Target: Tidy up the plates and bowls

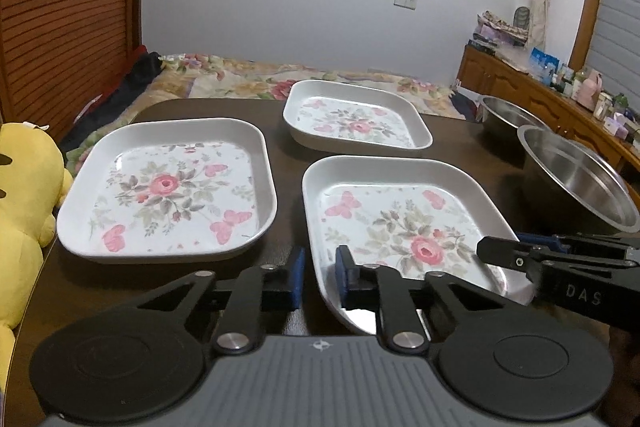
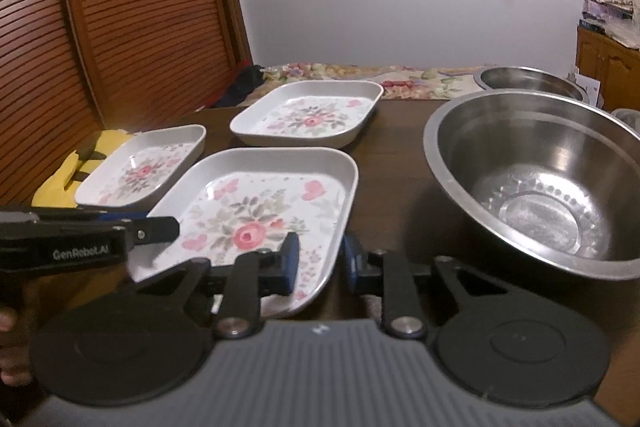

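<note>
Lying flat, near plate [image 2: 256, 215], long axis away from camera

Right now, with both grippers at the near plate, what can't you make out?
- Near floral plate: its front rim, hidden by the left hand-held gripper in the left view and the right hand-held gripper in the right.
- Far steel bowl: its inside, blocked by the near steel bowl.
- Yellow plush toy: cut off.

Past my dark table [image 1: 472, 143] I see a floral bedspread [image 1: 248, 79], a yellow plush toy [image 1: 24, 195] at its left edge, and a cluttered wooden sideboard [image 1: 532, 95].
</note>
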